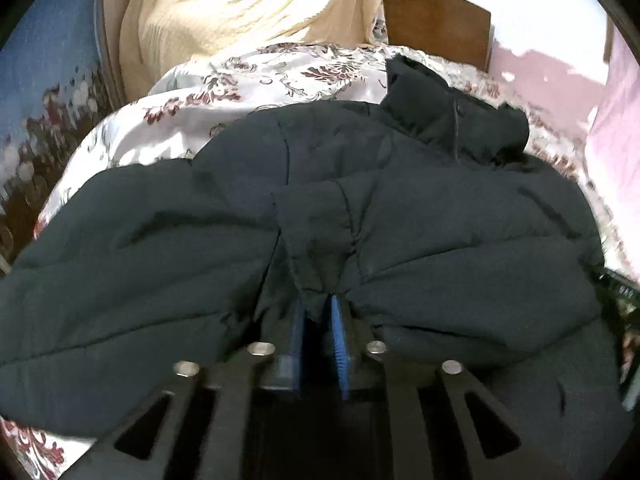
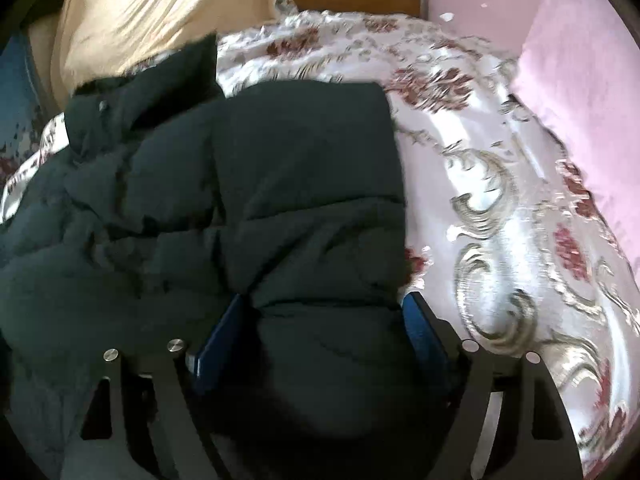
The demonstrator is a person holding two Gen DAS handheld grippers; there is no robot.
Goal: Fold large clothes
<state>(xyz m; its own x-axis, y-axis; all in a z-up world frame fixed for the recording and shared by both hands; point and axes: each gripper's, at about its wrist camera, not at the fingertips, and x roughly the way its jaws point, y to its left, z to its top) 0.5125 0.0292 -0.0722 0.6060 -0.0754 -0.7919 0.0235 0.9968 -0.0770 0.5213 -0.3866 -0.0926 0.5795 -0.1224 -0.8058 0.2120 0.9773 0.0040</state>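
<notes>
- Left wrist view first: I see the dark puffer jacket spread over the floral bedspread, filling most of my frame, its quilted panels puffed and its collar bunched at the far side.
- My left gripper has its blue jaws drawn close, and a narrow fold of the jacket's seam edge sits pinched between them.
- From the right wrist view, the jacket lies on the same bedspread, with a folded panel toward me and the collar with its snap button off to the far left.
- My right gripper has its jaws spread wide, straddling a thick roll of the jacket; I cannot tell whether the pads actually press on the padding.
- Beyond the jacket, a cream knitted garment hangs at the far edge of the bedspread.
- Next to that garment stands a brown wooden board.
- Right of the jacket, past the bedspread, lies pink fabric.
</notes>
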